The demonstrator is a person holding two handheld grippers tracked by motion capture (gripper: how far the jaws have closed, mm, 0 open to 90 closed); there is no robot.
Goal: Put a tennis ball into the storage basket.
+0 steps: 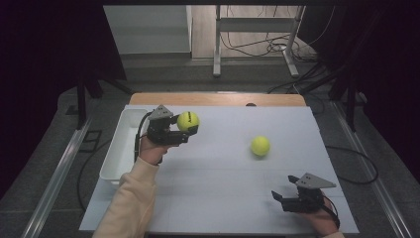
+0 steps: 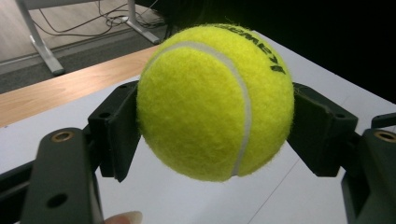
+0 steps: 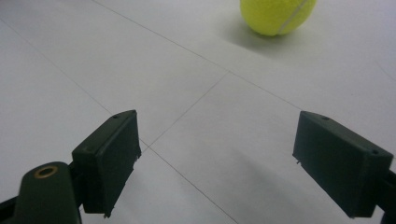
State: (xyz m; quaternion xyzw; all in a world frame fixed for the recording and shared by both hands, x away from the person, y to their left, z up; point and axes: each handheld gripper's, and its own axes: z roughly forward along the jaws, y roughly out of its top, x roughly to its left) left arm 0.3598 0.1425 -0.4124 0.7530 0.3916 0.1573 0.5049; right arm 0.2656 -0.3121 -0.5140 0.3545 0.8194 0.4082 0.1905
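My left gripper [image 1: 187, 125] is shut on a yellow tennis ball [image 1: 188, 120], held a little above the white table just right of the white bin. In the left gripper view the ball [image 2: 215, 100] sits squeezed between both black pads [image 2: 116, 133]. A second tennis ball [image 1: 260, 146] lies loose on the table right of centre. My right gripper [image 1: 277, 196] rests near the front right of the table, jaws open and nothing between them. In the right gripper view the loose ball [image 3: 278, 16] lies farther off, beyond the open pads [image 3: 109, 156].
A white rectangular bin [image 1: 119, 144] stands along the table's left edge. A wooden strip [image 1: 218, 99] runs along the far edge. Beyond it are a metal stand's legs [image 1: 216, 64] and cables on the floor.
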